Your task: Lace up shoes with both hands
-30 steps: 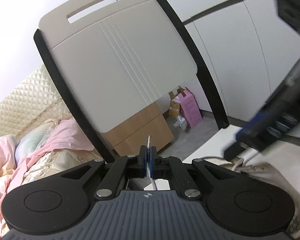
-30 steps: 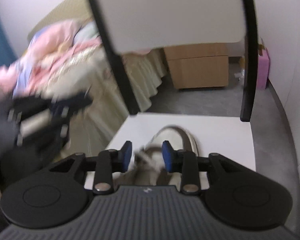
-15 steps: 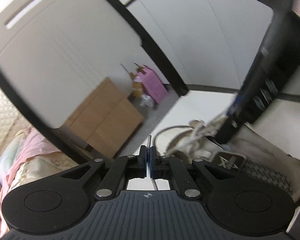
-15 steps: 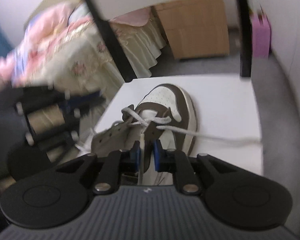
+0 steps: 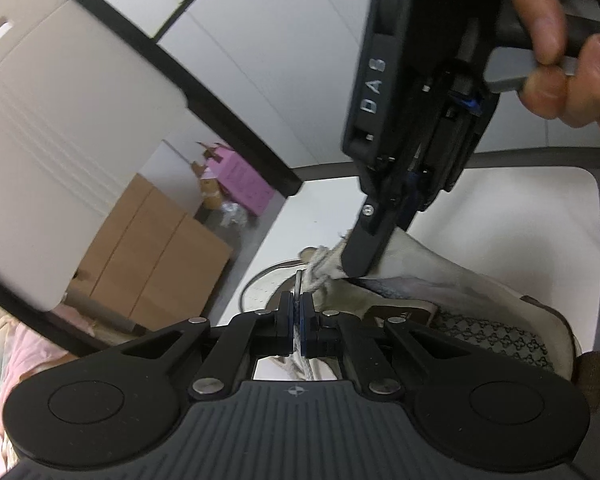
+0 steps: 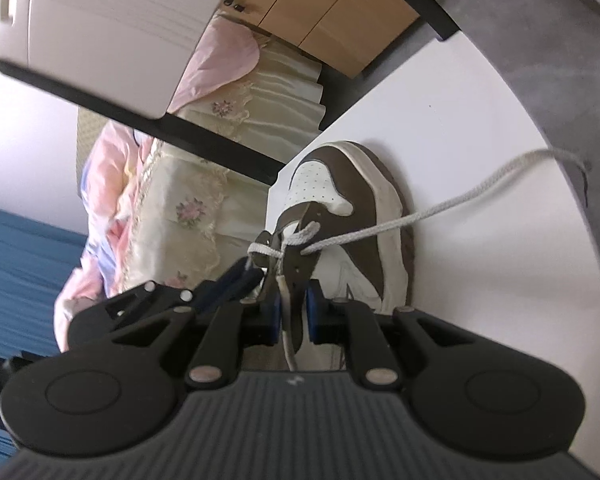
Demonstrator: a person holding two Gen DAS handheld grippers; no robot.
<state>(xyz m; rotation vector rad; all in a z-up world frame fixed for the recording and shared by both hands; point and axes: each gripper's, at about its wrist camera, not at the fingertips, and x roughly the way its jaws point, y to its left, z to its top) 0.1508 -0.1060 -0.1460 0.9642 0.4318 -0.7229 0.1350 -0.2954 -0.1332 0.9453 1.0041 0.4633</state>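
A brown and white sneaker [image 6: 364,200] lies on a white chair seat [image 6: 460,120]. My right gripper [image 6: 292,312] is shut on the shoe's brown eyelet flap, which fills the gap between its blue pads. One grey lace [image 6: 440,208] runs from an eyelet out to the right across the seat. My left gripper [image 5: 298,310] is shut on the other lace end [image 5: 299,280], whose tip sticks up above the pads, just beside the shoe's throat. In the left wrist view a finger [image 5: 364,244] of the right gripper presses down on the shoe [image 5: 480,312]. The left gripper [image 6: 236,276] shows close on the left.
The chair's white backrest [image 5: 60,140] with its black frame rises behind the shoe. A person's hand [image 5: 560,40] holds the right gripper's handle. On the floor beyond stand a wooden cabinet [image 5: 152,256] and a pink box [image 5: 240,184]. Pink bedding [image 6: 112,184] lies to the left.
Both grippers have come down to the shoe and rolled. The right jaws, open a second ago, have shut on the eyelet flap. The left stayed shut on its lace end.
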